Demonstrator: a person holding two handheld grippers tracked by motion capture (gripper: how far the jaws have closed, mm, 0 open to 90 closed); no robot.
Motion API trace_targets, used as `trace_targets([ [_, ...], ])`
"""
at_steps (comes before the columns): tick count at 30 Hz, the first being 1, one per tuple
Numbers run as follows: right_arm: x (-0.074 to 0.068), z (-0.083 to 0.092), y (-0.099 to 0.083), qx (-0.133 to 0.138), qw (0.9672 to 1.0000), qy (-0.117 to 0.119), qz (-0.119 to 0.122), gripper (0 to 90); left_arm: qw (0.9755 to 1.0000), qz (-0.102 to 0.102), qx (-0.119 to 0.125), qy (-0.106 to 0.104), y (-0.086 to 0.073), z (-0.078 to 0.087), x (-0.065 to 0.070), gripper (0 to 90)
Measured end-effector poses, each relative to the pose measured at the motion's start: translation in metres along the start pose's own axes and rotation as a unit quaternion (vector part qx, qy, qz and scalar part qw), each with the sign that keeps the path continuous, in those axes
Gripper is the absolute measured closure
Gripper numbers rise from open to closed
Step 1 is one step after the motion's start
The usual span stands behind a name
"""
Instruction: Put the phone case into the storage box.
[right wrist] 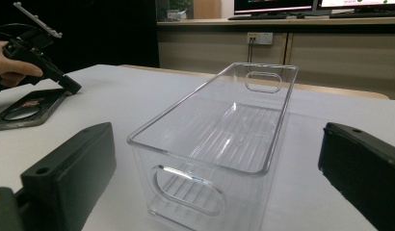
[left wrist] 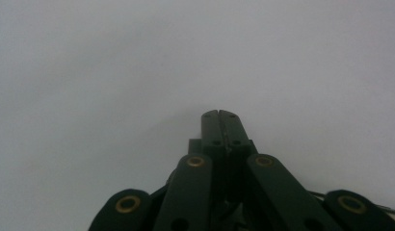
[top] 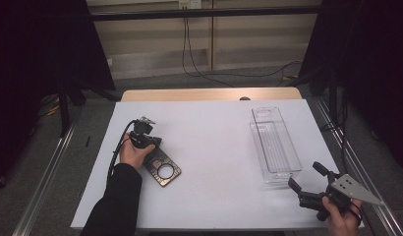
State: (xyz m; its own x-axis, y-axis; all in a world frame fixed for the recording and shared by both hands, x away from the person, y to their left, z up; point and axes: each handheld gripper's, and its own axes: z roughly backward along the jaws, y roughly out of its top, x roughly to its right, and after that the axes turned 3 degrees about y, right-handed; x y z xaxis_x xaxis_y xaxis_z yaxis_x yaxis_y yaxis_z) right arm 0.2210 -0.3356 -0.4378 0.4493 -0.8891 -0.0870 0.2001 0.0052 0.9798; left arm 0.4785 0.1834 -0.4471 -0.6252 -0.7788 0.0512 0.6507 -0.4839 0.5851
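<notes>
Two hand-held grippers on one white table [top: 214, 162]. Left gripper [top: 158, 143]: at 9 o'clock, jaws closed together, empty, tips down on the top edge of a dark flat plate with round hole [top: 162, 170]. Right gripper [top: 306, 178]: at 4 o'clock, jaws spread wide, empty, facing the clear plastic bin [top: 274, 143], which lies at 3 o'clock, just beyond its tips.

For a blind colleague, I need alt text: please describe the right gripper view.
A clear plastic bin, empty and upright, stands on the white table between the right gripper's open black jaws. Far left, a hand points the left gripper down at a dark flat plate with a round hole.
</notes>
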Motion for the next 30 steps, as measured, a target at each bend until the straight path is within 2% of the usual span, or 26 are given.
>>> trace_targets([
  [9, 0.0, 0.0, 0.0, -0.001, 1.0, 0.0, 0.001, 0.0, 0.9999, 0.004, 0.012, 0.003, -0.012, 0.008, -0.002, 90.0],
  [13, 0.0, 0.0, 0.0, -0.001, 1.0, -0.001, -0.001, 0.0, 0.9997, 0.012, 0.02, -0.004, -0.018, 0.01, -0.004, 90.0],
  [17, -0.001, 0.0, 0.0, -0.002, 1.0, 0.0, 0.0, 0.0, 0.9996, -0.005, 0.024, 0.011, -0.022, 0.012, 0.0, 90.0],
  [19, -0.001, 0.0, 0.0, -0.002, 1.0, 0.0, 0.0, 0.0, 0.9997, 0.0, 0.025, 0.008, -0.022, 0.012, -0.001, 90.0],
  [22, -0.001, 0.0, 0.0, -0.001, 1.0, 0.001, 0.002, 0.0, 0.9997, -0.004, 0.023, 0.009, -0.023, 0.013, -0.001, 90.0],
  [30, -0.001, 0.0, 0.0, -0.002, 1.0, 0.0, 0.002, 0.0, 0.9997, 0.0, 0.023, 0.004, -0.026, 0.016, -0.004, 90.0],
])
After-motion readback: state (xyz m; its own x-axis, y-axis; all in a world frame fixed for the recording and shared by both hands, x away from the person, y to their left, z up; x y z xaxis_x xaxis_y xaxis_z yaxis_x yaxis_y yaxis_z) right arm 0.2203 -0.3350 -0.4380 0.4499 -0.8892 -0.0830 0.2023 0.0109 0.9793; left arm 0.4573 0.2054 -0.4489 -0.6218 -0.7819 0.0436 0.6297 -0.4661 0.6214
